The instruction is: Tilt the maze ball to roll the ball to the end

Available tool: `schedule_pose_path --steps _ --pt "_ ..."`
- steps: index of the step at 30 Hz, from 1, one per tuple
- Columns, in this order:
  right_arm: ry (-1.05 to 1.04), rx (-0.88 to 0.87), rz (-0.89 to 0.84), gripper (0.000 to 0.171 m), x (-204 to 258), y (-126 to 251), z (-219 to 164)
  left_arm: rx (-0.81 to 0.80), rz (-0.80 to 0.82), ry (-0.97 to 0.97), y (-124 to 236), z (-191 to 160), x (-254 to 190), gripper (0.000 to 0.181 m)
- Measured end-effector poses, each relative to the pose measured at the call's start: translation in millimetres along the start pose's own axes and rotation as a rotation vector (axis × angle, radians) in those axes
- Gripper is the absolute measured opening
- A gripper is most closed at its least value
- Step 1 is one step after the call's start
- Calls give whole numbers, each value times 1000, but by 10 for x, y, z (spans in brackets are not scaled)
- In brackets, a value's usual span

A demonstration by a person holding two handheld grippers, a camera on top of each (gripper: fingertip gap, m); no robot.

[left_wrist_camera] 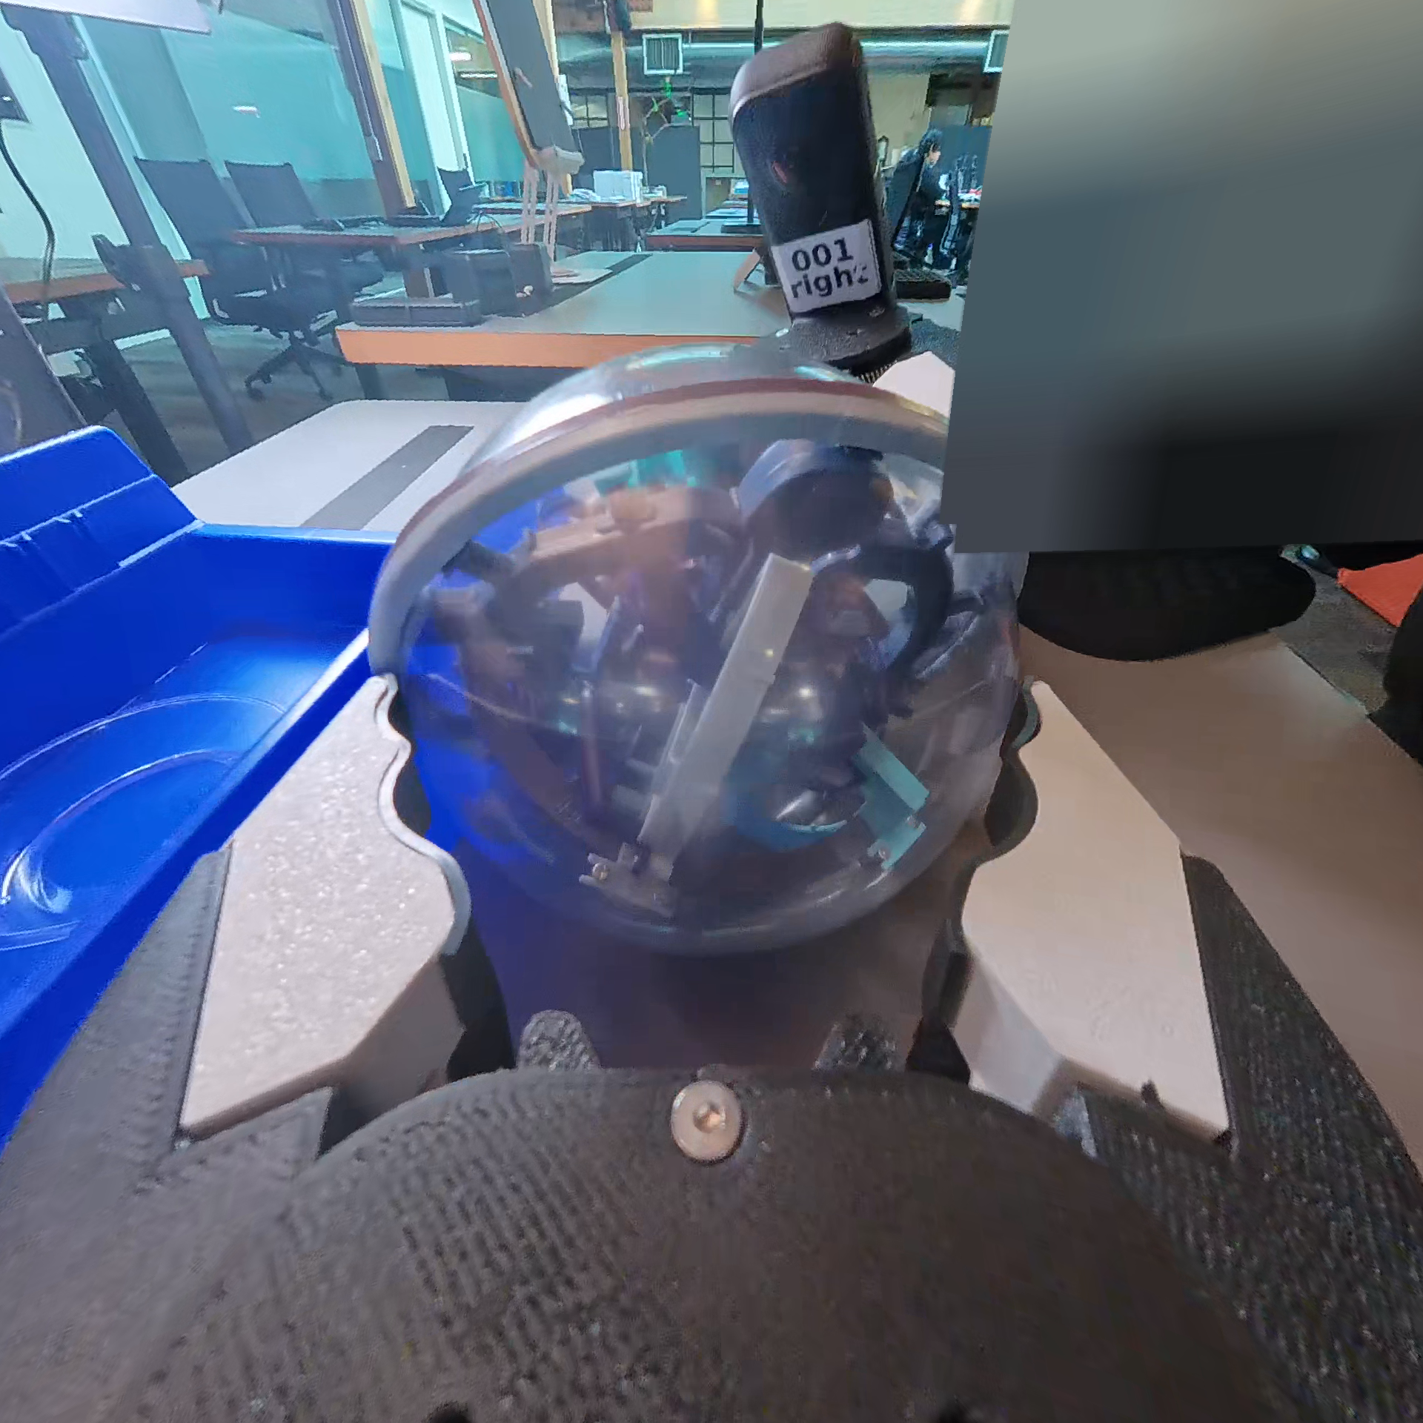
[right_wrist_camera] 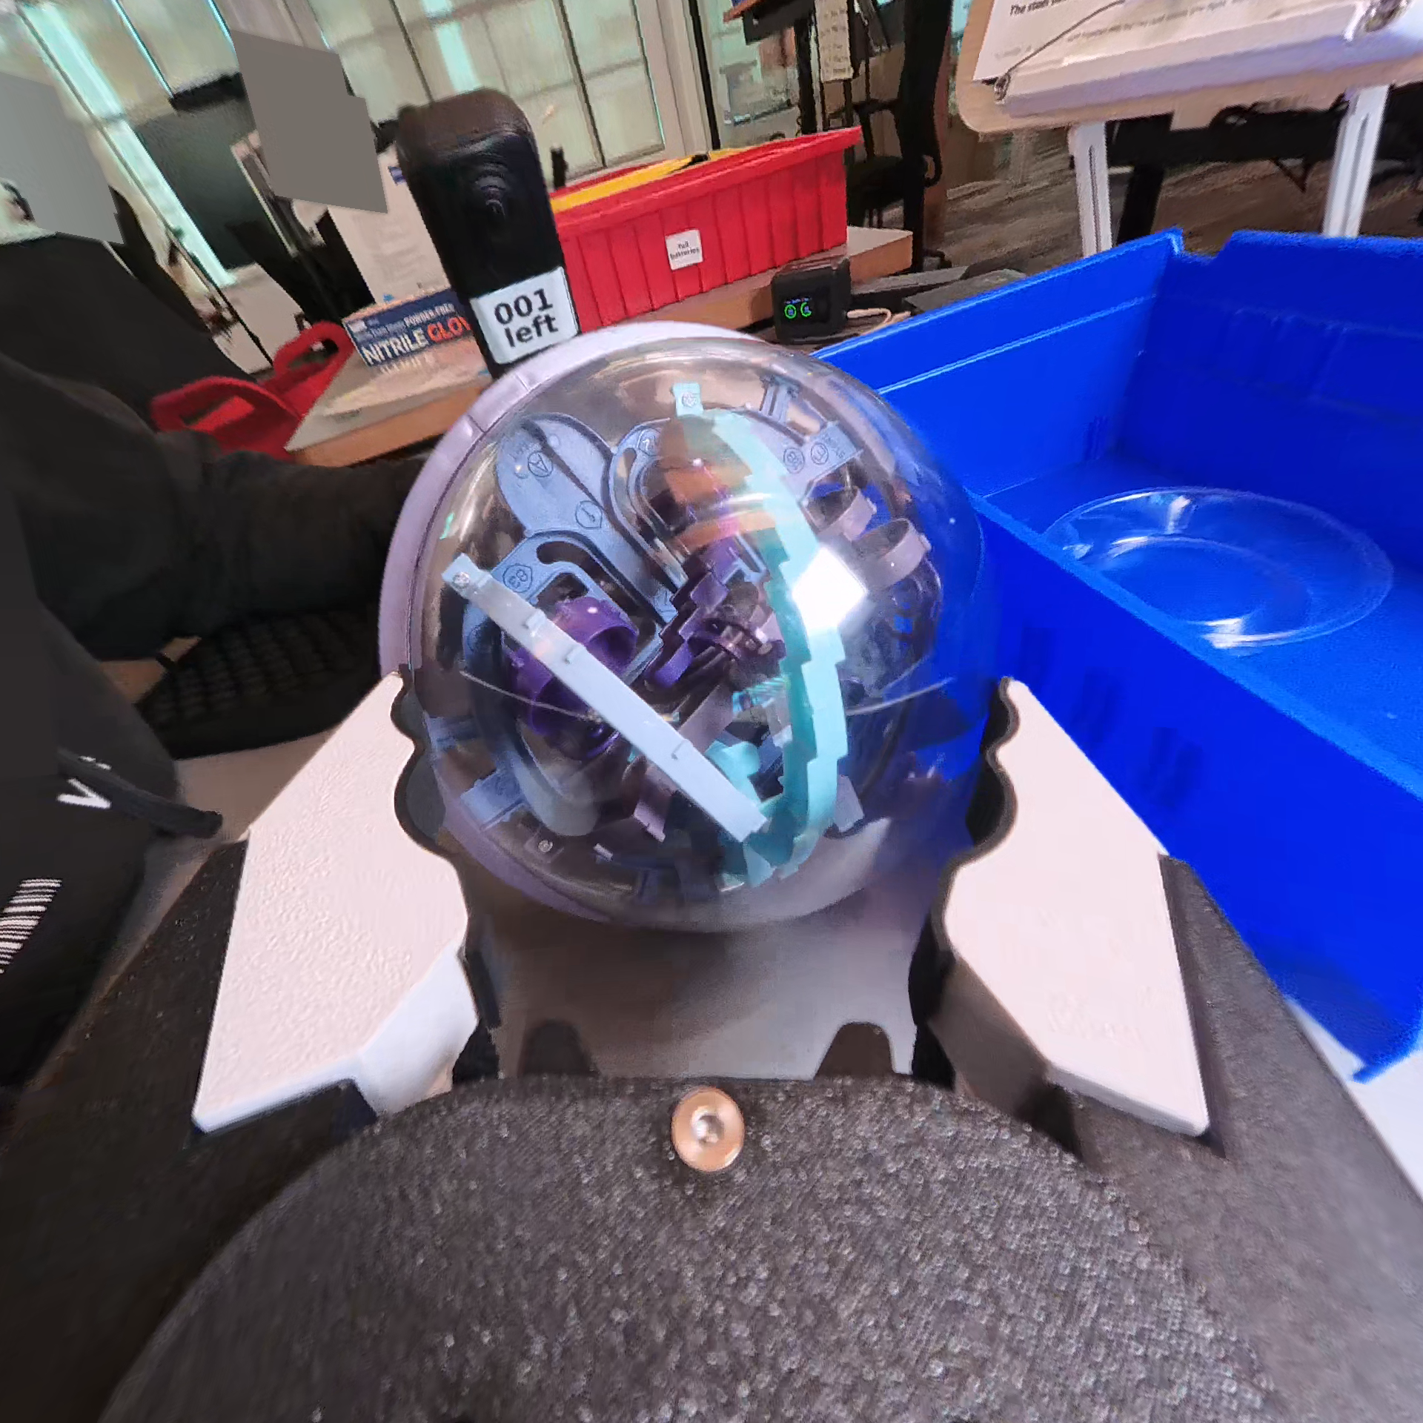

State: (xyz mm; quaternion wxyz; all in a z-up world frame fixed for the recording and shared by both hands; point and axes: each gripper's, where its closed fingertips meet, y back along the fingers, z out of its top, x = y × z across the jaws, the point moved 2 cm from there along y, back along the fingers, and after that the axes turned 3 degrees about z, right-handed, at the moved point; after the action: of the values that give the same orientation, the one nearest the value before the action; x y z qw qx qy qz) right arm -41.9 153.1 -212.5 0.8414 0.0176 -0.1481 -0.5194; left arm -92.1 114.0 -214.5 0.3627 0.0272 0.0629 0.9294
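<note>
You had the maze ball [left_wrist_camera: 697, 678] clamped from two opposite sides, held up off the worktop [left_wrist_camera: 1201, 739]. In the left wrist view it filled the centre of the frame, and your left gripper [left_wrist_camera: 704, 739] had its jaws pressed against the clear shell, one white finger [left_wrist_camera: 323, 885] on each flank. The view was blurred; a grey track and dark blue pieces showed inside, but the small ball could not be picked out. The black body of the other gripper stood just behind the sphere at upper centre. A blue bin [left_wrist_camera: 154, 654] sat at the left edge, a clear plastic dish lying in it. In the right wrist view the sphere [right_wrist_camera: 678, 624] again sat centre frame, your right gripper [right_wrist_camera: 697, 739] with its jaws closed on it the same way, white fingers [right_wrist_camera: 339, 885] touching both sides. Teal, grey and purple tracks crossed inside. The blue bin [right_wrist_camera: 1232, 477] lay to the right, just beside the sphere, and a red bin [right_wrist_camera: 708, 223] stood farther back at upper centre.
</note>
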Motion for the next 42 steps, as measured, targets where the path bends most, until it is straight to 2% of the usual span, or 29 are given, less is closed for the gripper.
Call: schedule_pose_path --steps 6,9,14,18,19,21,27,30,34,42 --pt "-117 -3 44 141 -12 5 -54 -9 -3 71 -9 69 0 145" --pt "-108 25 11 138 -20 65 -45 -5 -4 96 -24 67 16 143" --pt "163 83 -170 142 161 353 81 -20 -10 119 -81 97 20 137" --pt "365 168 -354 144 149 251 -95 -27 -17 135 -137 116 17 135" --pt "390 174 -377 148 130 206 -120 -27 -12 142 -150 120 19 134" --pt "417 168 -406 144 74 172 -121 -17 -2 154 -161 123 26 135" --pt "313 109 -324 144 35 167 -88 24 -39 20 -124 23 -48 145" --pt "234 85 -279 143 14 175 -84 17 -52 -47 -104 -40 0 142" --pt "136 46 -237 145 -27 173 -68 67 -47 -51 -179 -162 48 140" --pt "-39 -14 -161 146 -26 176 -53 44 -17 38 -172 16 31 142"
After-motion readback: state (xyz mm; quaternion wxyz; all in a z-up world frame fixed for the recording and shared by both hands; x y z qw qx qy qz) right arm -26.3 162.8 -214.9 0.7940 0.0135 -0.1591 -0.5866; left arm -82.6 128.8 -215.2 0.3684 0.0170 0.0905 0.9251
